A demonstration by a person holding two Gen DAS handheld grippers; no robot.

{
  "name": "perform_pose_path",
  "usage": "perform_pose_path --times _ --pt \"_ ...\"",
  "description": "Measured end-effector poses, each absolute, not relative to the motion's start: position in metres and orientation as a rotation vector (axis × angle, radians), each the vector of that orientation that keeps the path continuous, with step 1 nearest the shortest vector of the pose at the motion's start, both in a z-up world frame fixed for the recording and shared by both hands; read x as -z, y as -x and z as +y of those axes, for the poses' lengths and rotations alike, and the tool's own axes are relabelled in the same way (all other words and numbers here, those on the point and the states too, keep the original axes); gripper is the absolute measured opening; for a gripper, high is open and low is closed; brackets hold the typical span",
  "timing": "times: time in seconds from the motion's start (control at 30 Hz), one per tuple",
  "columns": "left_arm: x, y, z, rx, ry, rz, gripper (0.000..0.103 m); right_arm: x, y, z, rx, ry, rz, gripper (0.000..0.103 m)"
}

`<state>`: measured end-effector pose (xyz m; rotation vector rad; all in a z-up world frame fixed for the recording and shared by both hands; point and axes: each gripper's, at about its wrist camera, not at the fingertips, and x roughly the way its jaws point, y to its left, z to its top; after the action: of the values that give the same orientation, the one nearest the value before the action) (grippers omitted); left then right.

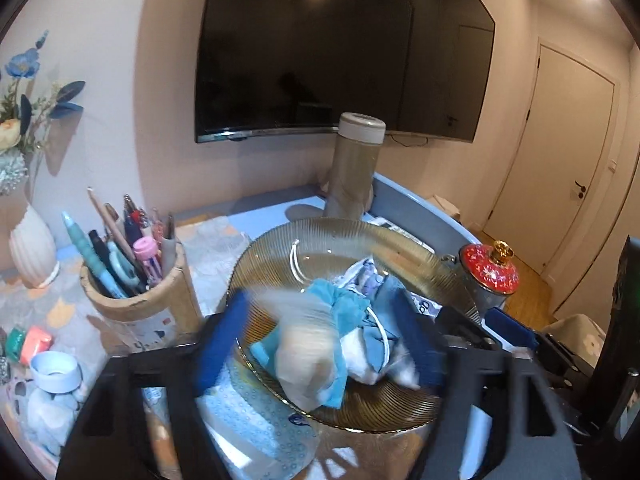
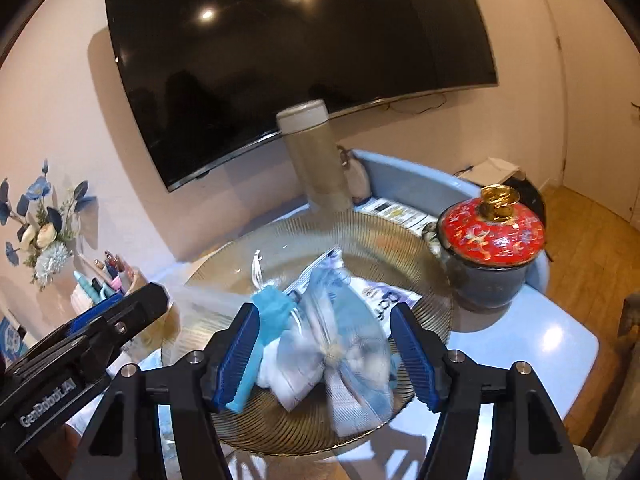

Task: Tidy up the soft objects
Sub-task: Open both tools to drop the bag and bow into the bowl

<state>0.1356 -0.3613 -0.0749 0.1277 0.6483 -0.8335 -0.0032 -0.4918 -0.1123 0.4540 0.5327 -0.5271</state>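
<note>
Both hand-held grippers, our left (image 1: 320, 344) and right (image 2: 326, 354), stand spread apart around the sheer blue-and-white mesh pouches (image 2: 332, 340) heaped loose on the ribbed amber glass plate (image 2: 384, 236) on our pale-blue counter (image 2: 560, 340).

My way onto the ribbed glass plate (image 2: 400, 240) is open from the near rim; the tall canister (image 2: 316, 160) blocks behind it, the red-lidded jar (image 2: 490, 236) crowds its right, and the pen holder (image 1: 136, 296) guards its left
</note>
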Motion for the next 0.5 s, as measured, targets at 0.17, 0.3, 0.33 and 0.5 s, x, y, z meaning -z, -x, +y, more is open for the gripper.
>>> perform_pose_path --times 0.17,0.3,0.33,0.5 --pt "0.066 -0.128 -0.347 0.826 -0.114 0.591 0.087 0.106 0.006 -0.487 0.521 -0.446 0.521 0.067" --pt "0.059 -0.120 -0.337 0.837 -0.130 0.561 0.087 0.099 0.003 -0.472 0.491 -0.417 0.520 0.066" --pt "0.057 -0.118 -0.334 0.840 -0.131 0.557 0.087 0.097 0.002 -0.466 0.485 -0.406 0.519 0.066" --pt "0.048 -0.113 -0.313 0.833 -0.123 0.528 0.087 0.084 0.000 -0.441 0.454 -0.359 0.509 0.066"
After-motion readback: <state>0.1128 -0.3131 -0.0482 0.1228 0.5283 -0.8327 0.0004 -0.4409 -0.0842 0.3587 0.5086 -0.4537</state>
